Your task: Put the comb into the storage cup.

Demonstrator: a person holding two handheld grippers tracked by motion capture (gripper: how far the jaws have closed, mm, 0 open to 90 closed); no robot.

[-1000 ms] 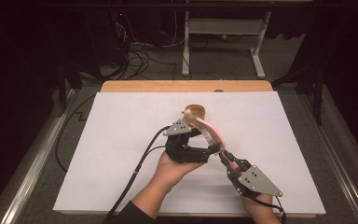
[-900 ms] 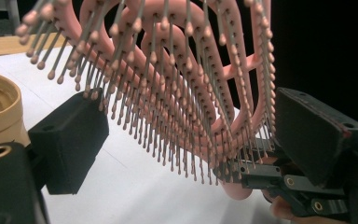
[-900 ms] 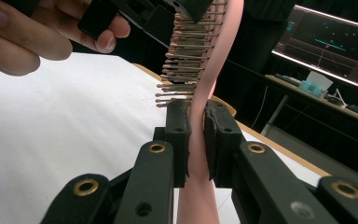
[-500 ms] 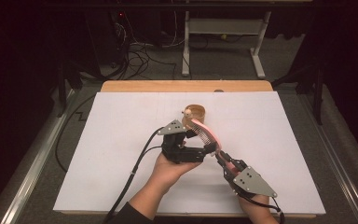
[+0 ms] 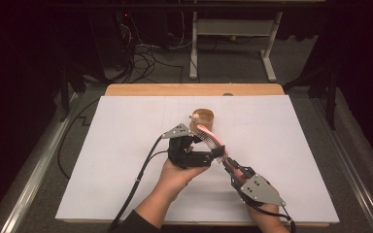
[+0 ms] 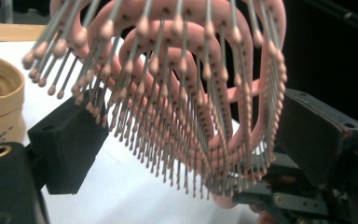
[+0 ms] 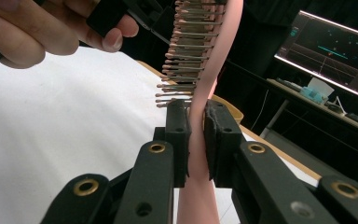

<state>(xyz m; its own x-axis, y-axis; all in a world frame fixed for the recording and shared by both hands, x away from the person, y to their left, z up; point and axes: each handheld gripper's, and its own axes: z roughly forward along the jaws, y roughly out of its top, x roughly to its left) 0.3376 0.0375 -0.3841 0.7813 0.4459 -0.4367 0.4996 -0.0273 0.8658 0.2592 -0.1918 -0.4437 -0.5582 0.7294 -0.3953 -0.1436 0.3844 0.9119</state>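
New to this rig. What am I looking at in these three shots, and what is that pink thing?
No robot here: a person holds a two-jaw tool in each hand over a white table. The overhead shot is from a fixed camera looking down; the left gripper and right gripper meet near the middle.

The other two shots come from small cameras riding on each gripper, looking along its own black jaws.

The pink thing is a hairbrush with metal bristles. In the right gripper view, the jaws are clamped on its handle. In the left gripper view, the brush head sits between wide jaws; I can't tell whether they press on it.

A small brown cup stands behind the hands.
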